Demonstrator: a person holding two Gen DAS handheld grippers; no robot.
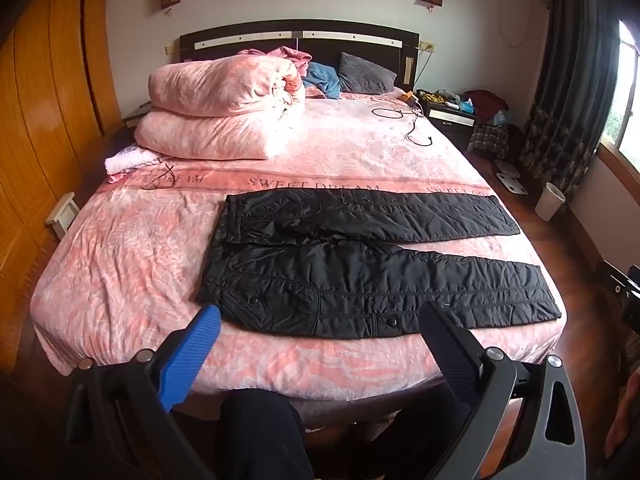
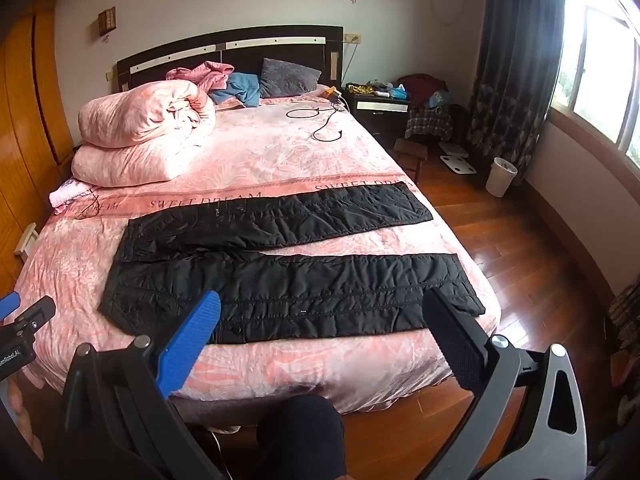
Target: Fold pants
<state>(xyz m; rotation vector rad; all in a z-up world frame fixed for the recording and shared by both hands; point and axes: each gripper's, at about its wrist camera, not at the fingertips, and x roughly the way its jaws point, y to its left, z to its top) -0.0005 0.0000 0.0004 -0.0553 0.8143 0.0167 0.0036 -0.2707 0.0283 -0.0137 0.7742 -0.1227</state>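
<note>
Black quilted pants (image 1: 360, 268) (image 2: 288, 276) lie flat across the foot of the pink bed (image 1: 120, 264) (image 2: 280, 152), waist at the left, both legs stretched to the right and a little apart. My left gripper (image 1: 320, 312) hovers open in front of the bed's near edge, below the waist and near leg, touching nothing. My right gripper (image 2: 322, 298) is also open, held before the near leg toward its cuff end. The left gripper's blue tip (image 2: 10, 304) shows at the left edge of the right wrist view.
A folded pink duvet (image 1: 224, 108) (image 2: 144, 136) is stacked at the bed's far left. A black cable (image 1: 416, 128) (image 2: 320, 124) lies near the pillows. A wooden wardrobe (image 1: 40, 120) stands left; wood floor, a white bin (image 2: 500, 176) and a nightstand (image 2: 380, 108) are right. A person's dark knee (image 2: 300, 436) is below.
</note>
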